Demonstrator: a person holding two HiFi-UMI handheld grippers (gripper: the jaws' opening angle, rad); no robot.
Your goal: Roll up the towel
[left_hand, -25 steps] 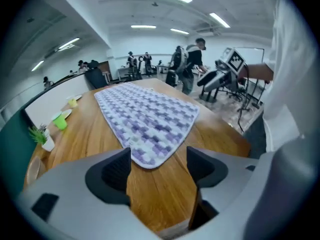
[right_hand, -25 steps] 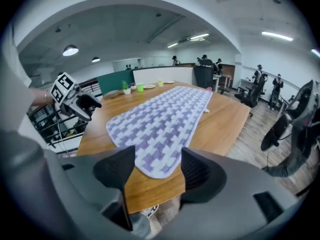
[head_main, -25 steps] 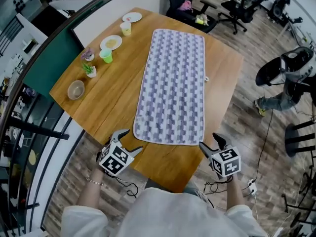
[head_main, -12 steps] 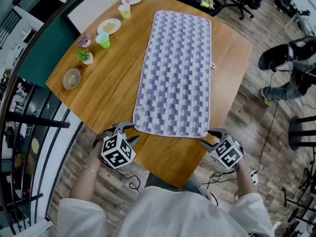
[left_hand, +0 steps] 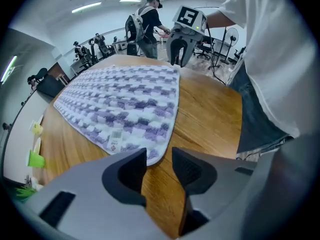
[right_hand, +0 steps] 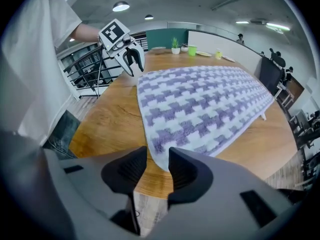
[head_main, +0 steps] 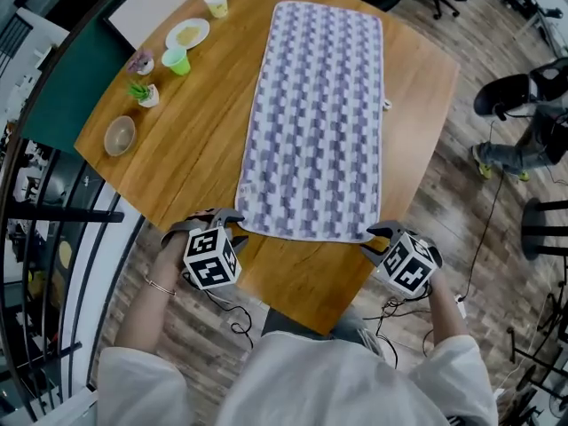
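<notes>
A purple and white checked towel point(head_main: 315, 114) lies flat along the wooden table point(head_main: 204, 167). My left gripper point(head_main: 213, 220) points steeply down at the towel's near left corner point(left_hand: 156, 153). Its jaws are closing, and the corner lies just past the tips, untouched. My right gripper point(head_main: 374, 238) points down at the near right corner point(right_hand: 157, 156). Its jaws are closing too, with the corner in the gap and bare wood still showing beside it. The right gripper point(left_hand: 180, 49) shows across the towel point(left_hand: 125, 104) in the left gripper view. In the right gripper view the left gripper point(right_hand: 131, 59) stands by the towel point(right_hand: 200, 104).
Along the table's left side stand a bowl point(head_main: 118, 135), two small plant pots point(head_main: 142, 91), a green cup point(head_main: 177, 60), a plate point(head_main: 187, 34) and a yellow cup point(head_main: 216, 3). The table's near edge is under my grippers. A person point(head_main: 524, 122) and office chairs are at the right.
Both grippers have come down and forward to the towel's near corners, rolling as they went. Their jaws have narrowed. The towel has not moved.
</notes>
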